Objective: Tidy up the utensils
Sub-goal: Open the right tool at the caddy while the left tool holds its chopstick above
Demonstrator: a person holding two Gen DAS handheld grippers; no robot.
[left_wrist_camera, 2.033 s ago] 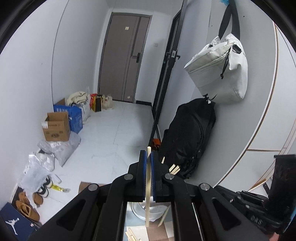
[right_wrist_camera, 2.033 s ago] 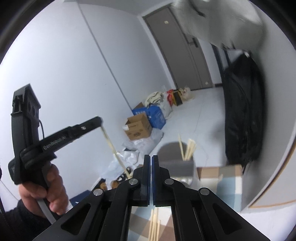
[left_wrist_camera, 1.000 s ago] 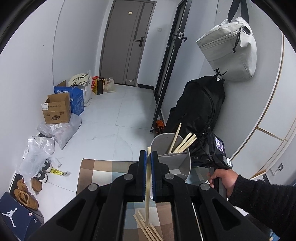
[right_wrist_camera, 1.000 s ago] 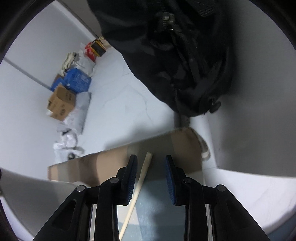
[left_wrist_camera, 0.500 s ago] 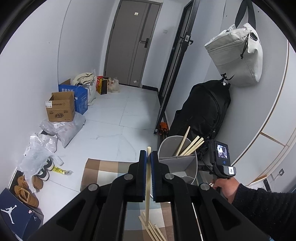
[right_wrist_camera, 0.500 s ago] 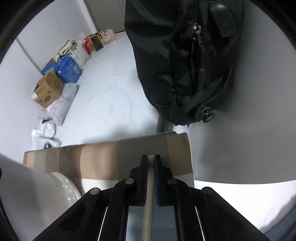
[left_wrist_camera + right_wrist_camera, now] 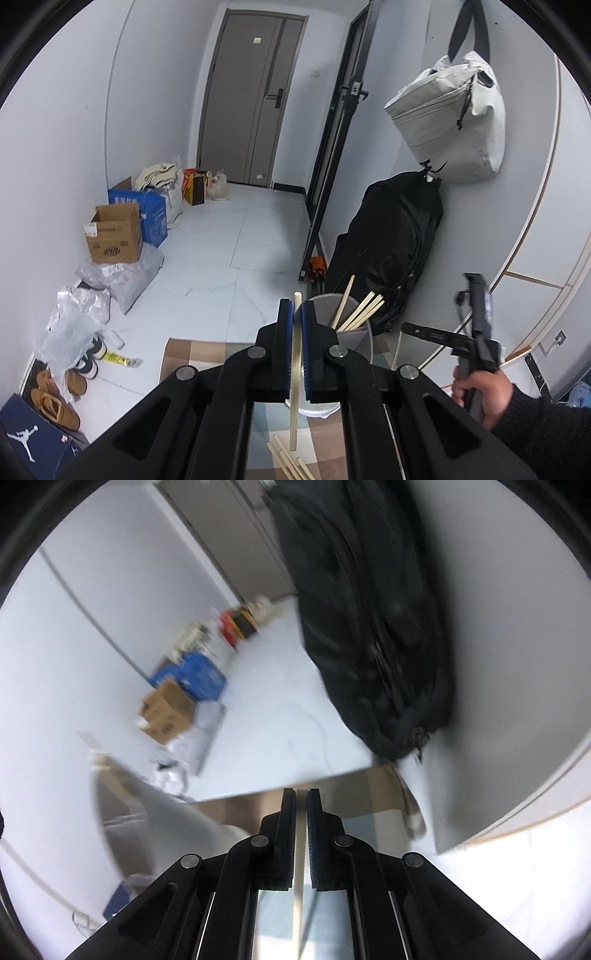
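The left gripper [image 7: 297, 314] is clenched on a single pale wooden chopstick [image 7: 294, 373], which stands nearly upright between the blue pads; its top end shows just above the fingertips and its lower end hangs over the checked mat [image 7: 192, 350]. Beneath that lower end, several loose chopsticks [image 7: 290, 463] lie on the mat.

The right gripper [image 7: 301, 805] is likewise clamped on a second chopstick [image 7: 298, 904], a thin pale strip running down between its pads; this view is blurred by motion. In the left wrist view the same tool appears as the black right gripper [image 7: 424, 330], borne by the person's right hand [image 7: 480, 391] in a dark sleeve, to the right of the holder.

Just beyond the left fingertips stands a grey cylindrical utensil holder [image 7: 360, 343] on the mat, with an inner divider. Four or so chopsticks [image 7: 360, 306] already lean in its rear compartment, tips up and to the right.

Behind the holder a black backpack [image 7: 391, 243] rests against the wall, with a light grey bag [image 7: 454, 122] hanging above it. Cardboard boxes [image 7: 114, 236], plastic bags and shoes [image 7: 55, 402] line the far left wall.
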